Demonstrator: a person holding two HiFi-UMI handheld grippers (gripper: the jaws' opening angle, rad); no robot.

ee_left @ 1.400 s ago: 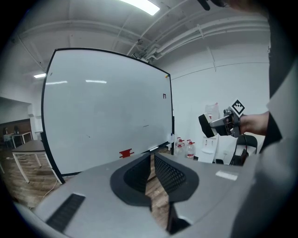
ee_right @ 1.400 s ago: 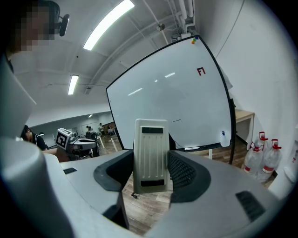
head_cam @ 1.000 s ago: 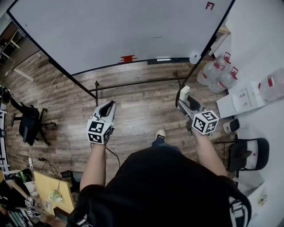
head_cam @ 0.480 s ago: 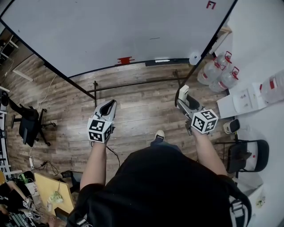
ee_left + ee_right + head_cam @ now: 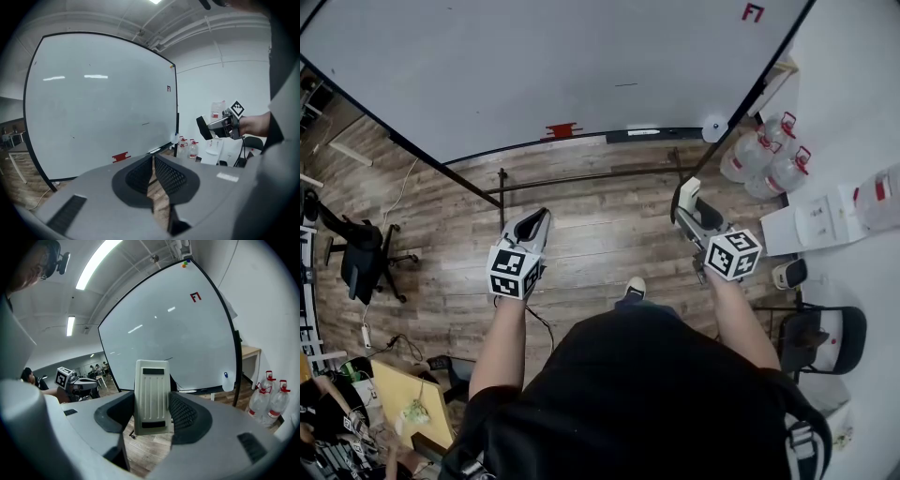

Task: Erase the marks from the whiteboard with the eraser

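Well short of whiteboard (image 5: 534,66), we hold eraser (image 5: 151,385) upright in right claw (image 5: 152,416), jaws clamped on its sides. Left claw (image 5: 153,173) pinched together, empty. Red mark (image 5: 753,12) near board's top right corner and short dark stroke (image 5: 625,84) mid-board not yet wiped. We judge all erasing lies ahead.

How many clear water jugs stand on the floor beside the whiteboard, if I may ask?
2. Both stand on the floor right of the whiteboard: one water jug nearer it, a second water jug just beyond. More may be hidden.

eraser (image 5: 151,397): cream, upright, clamped in right gripper (image 5: 151,411) | whiteboard (image 5: 534,66): short dark mark (image 5: 625,84), red mark (image 5: 753,12)
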